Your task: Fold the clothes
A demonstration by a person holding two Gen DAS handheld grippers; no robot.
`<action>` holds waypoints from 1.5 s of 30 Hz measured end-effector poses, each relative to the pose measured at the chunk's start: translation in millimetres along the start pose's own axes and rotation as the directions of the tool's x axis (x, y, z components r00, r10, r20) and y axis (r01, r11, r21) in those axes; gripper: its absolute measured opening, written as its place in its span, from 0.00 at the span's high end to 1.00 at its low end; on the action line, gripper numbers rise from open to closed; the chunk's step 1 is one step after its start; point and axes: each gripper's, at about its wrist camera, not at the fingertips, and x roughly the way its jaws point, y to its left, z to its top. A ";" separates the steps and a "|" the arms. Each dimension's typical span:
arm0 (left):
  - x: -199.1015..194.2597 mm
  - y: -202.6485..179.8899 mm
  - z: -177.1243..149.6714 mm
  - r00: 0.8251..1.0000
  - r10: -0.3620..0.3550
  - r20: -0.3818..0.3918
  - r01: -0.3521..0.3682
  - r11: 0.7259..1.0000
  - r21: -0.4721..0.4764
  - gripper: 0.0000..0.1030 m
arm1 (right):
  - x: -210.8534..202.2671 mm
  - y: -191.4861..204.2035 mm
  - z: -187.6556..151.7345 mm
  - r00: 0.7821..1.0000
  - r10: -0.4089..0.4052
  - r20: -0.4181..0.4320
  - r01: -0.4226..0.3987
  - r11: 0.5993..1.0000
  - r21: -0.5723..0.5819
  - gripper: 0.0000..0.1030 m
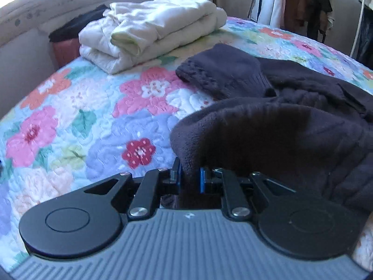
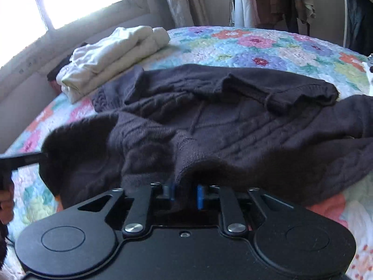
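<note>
The dark sweater (image 2: 209, 121) lies spread and rumpled on the flowered quilt (image 1: 77, 107) of the bed, and everything below is placed against it.

At the sweater's left edge, the left tongs (image 1: 190, 175) are pinched narrow on a bunched fold of its near hem; the fabric rises out of the blue pads (image 1: 202, 179) and drapes away to the right. In the right wrist view the same tongs (image 2: 28, 157) reach into that left corner, lifting it a little off the quilt. Beyond the sweater's far-left corner, a ribbed cuff (image 1: 209, 74) lies flat, and past that sits a folded white stack (image 1: 151, 35), close to the sweater's far edge on the left.

Toward the middle of the sweater's near hem, the right tongs (image 2: 185, 193) stand somewhat wider. A tongue of hem hangs between the pads (image 2: 200, 194), but I cannot tell whether they press on it or merely flank it.

The sweater's long axis runs left to right across both views, with the near hem at the tongs and the body stretching away toward the clothes rack (image 2: 279, 2). Both tongs sit on that same near edge, side by side, so I judge the coming fold would carry the hem forward, away from the person, over the body. The left hand has the surer hold; the right may need to close before lifting.
</note>
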 end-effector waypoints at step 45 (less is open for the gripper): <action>-18.4 92.6 -16.2 0.993 -0.093 -0.078 0.074 0.973 -0.220 0.92 | 3.2 114.8 -63.9 0.760 0.521 -0.390 -0.524 0.845 0.107 0.83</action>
